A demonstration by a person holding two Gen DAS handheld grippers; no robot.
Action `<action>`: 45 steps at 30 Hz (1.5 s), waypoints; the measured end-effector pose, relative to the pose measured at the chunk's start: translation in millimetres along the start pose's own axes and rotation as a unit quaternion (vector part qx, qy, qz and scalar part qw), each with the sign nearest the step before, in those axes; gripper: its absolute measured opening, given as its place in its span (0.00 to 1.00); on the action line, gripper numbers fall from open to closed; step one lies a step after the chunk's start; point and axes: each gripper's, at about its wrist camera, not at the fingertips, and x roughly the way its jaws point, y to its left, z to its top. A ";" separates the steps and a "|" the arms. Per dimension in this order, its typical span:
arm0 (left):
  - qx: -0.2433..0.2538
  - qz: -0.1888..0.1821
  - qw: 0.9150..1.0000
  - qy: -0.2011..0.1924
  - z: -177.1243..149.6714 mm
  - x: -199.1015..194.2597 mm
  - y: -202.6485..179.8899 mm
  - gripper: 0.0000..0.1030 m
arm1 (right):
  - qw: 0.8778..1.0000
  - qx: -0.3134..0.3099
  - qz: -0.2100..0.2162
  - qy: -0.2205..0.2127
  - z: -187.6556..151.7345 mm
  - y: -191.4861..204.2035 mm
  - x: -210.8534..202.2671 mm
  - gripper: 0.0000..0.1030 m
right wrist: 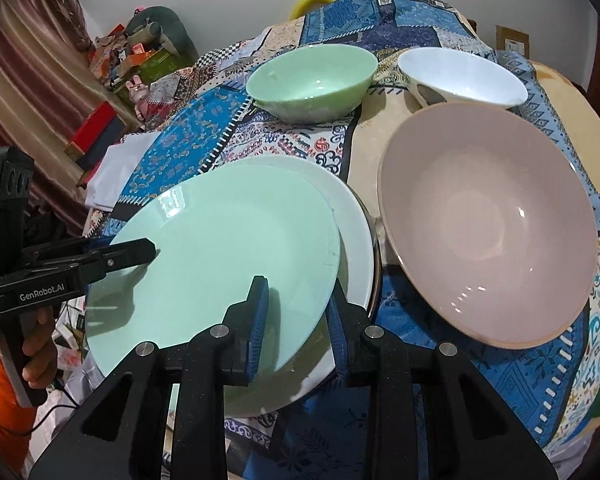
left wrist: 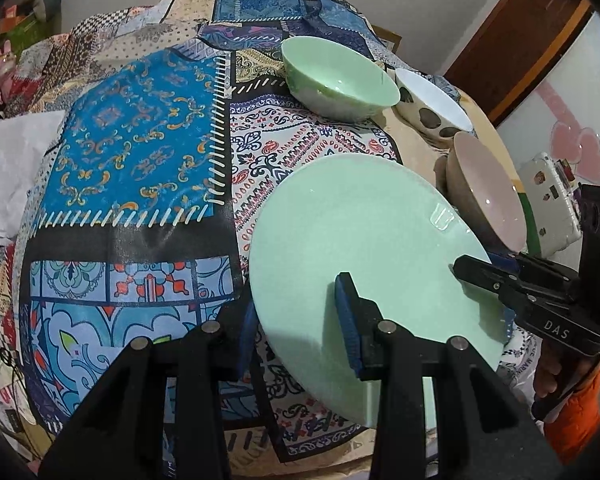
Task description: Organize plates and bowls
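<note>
A mint green plate (left wrist: 356,240) is held tilted above the table by both grippers. My left gripper (left wrist: 296,324) straddles its near-left rim and is shut on it. My right gripper (right wrist: 296,312) is shut on its opposite rim; it shows from the side in the left wrist view (left wrist: 480,276). In the right wrist view the green plate (right wrist: 228,248) hangs over a white plate (right wrist: 356,232) lying on the table. A pink bowl (right wrist: 488,220), a green bowl (right wrist: 312,76) and a white spotted bowl (right wrist: 464,76) stand behind.
The table wears a patchwork cloth (left wrist: 140,152). A white folded cloth (left wrist: 16,168) lies at its left edge. A white box with stickers (left wrist: 548,196) sits off the right side. Boxes and toys (right wrist: 136,60) crowd the far left.
</note>
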 end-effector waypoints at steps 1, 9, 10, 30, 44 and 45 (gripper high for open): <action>0.002 0.002 1.000 -0.001 0.0 0.1 -0.6 0.36 | 1.000 0.002 0.002 0.002 -0.3 -1.4 1.3 0.25; 0.008 0.018 1.000 -0.007 3.0 3.6 -2.6 0.36 | 1.000 0.005 0.002 -0.001 -0.8 -2.2 3.3 0.25; 0.007 0.018 1.000 -0.007 3.2 3.7 -2.2 0.36 | 1.000 0.005 0.002 -0.001 -0.7 -2.1 3.5 0.25; 0.007 0.046 0.999 0.008 4.3 9.8 -3.6 0.36 | 1.000 0.007 0.005 -0.014 -5.5 -5.8 0.4 0.20; 0.031 0.057 0.998 -0.017 4.7 -19.8 -12.7 0.37 | 0.999 0.000 -0.019 -0.044 -5.7 -10.5 -31.1 0.20; 0.032 0.057 0.998 -0.022 5.7 -24.4 -15.0 0.38 | 0.998 0.000 -0.021 -0.051 -4.2 -11.2 -36.0 0.20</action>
